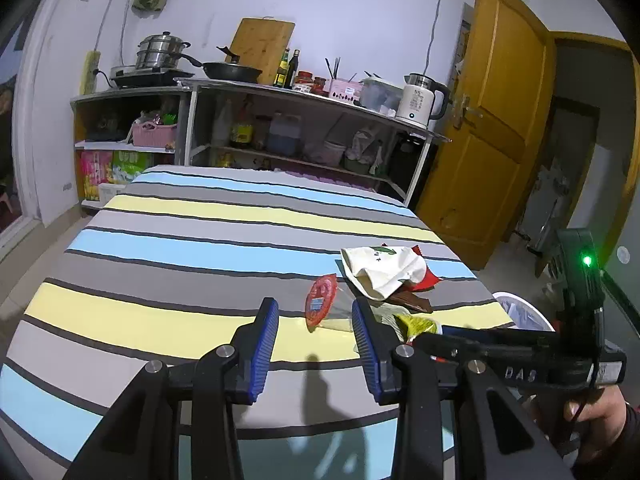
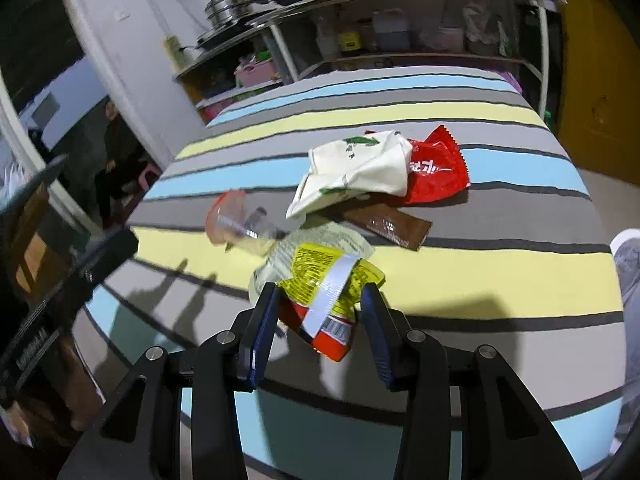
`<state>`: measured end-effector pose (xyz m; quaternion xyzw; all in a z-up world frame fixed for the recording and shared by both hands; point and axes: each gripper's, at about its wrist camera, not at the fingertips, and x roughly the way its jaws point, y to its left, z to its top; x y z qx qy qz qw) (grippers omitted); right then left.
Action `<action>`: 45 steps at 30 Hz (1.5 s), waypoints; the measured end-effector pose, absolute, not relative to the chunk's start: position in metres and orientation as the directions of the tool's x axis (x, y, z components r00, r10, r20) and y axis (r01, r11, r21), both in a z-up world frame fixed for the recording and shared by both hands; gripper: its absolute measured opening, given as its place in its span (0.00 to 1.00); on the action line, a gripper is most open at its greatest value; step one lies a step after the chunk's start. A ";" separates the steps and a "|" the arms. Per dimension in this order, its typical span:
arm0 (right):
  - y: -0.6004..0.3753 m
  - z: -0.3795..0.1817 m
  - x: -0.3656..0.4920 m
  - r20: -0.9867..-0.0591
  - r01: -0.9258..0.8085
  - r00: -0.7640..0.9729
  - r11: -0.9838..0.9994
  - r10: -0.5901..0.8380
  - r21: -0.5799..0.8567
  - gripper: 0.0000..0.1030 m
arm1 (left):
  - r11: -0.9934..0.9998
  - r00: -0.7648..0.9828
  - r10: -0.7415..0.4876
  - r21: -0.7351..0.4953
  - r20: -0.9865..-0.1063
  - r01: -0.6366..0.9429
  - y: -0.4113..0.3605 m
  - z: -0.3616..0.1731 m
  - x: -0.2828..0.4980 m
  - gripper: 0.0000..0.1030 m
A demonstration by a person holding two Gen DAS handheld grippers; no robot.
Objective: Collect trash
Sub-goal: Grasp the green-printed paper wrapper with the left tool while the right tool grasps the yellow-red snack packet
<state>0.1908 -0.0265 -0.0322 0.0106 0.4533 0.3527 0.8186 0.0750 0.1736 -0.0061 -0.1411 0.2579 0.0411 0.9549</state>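
The striped cloth [image 2: 500, 268] in grey, blue and yellow bands is covering the whole surface and carrying a small heap of litter near its right-hand side. Behind it, the metal shelving [image 1: 280, 92] is standing against the wall with pots, a pan, bottles and a white kettle [image 1: 420, 104] on top, and a yellow-brown door [image 1: 500, 120] is standing open beside it. A white bin [image 1: 520, 312] is showing just past the right edge of the surface.

Among the litter, the white wrapper [image 2: 356, 168] with green print is lying crumpled on top, overlapping the red wrapper [image 2: 436, 172] behind it. A brown wrapper [image 2: 388, 226] is lying flat just in front of those two. To the left, a clear packet with a red top [image 2: 232, 220] is resting on a yellow band, touching the pale film beside it.

The right gripper [image 2: 320, 320] is reaching in from the near edge with its blue fingers [image 2: 264, 320] spread either side of the yellow and red packet [image 2: 328, 292]; the packet is sitting between them, and I cannot tell whether they are pressing on it. The left gripper [image 1: 316, 344] is hovering over the cloth with its jaws wide apart and holding nothing, pointing toward the clear packet with a red top [image 1: 320, 300].
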 end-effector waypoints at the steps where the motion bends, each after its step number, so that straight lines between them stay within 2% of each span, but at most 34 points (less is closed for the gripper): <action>1: -0.026 -0.031 0.193 -0.732 -0.558 0.339 0.753 0.591 0.349 0.42 | 0.956 0.864 0.004 -0.252 -0.503 -0.151 0.175 -0.006 0.075 0.37; 12: -0.017 -0.034 0.202 -0.757 -0.550 0.320 0.762 0.570 0.342 0.43 | 0.959 0.859 -0.023 -0.253 -0.512 -0.126 0.174 -0.009 0.081 0.37; 21: -0.038 -0.032 0.193 -0.745 -0.584 0.334 0.748 0.577 0.317 0.32 | 0.967 0.828 -0.105 -0.252 -0.551 -0.046 0.147 -0.018 0.105 0.37; 30: -0.067 -0.028 0.202 -0.733 -0.549 0.380 0.776 0.564 0.311 0.30 | 0.980 0.753 -0.132 -0.198 -0.644 0.003 0.117 -0.035 0.144 0.37; 33: -0.072 -0.028 0.205 -0.728 -0.546 0.382 0.775 0.569 0.318 0.30 | 0.976 0.718 -0.142 -0.217 -0.681 -0.012 0.114 -0.043 0.158 0.37; 35: -0.075 -0.030 0.207 -0.729 -0.541 0.378 0.775 0.571 0.326 0.30 | 0.975 0.695 -0.143 -0.222 -0.705 -0.025 0.112 -0.047 0.165 0.41; 36: -0.076 -0.031 0.208 -0.729 -0.539 0.376 0.775 0.572 0.330 0.30 | 0.975 0.690 -0.144 -0.220 -0.709 -0.023 0.112 -0.049 0.164 0.49; 37: -0.077 -0.031 0.208 -0.728 -0.538 0.375 0.774 0.574 0.333 0.30 | 0.977 0.675 -0.146 -0.213 -0.723 -0.017 0.109 -0.052 0.167 0.51; 42: -0.082 -0.031 0.208 -0.722 -0.535 0.380 0.774 0.578 0.339 0.30 | 0.995 0.651 -0.073 -0.103 -0.756 -0.009 0.091 -0.055 0.171 0.53; 45: -0.089 -0.030 0.205 -0.719 -0.531 0.386 0.776 0.579 0.340 0.30 | 0.998 0.651 -0.032 -0.063 -0.759 -0.023 0.088 -0.055 0.170 0.44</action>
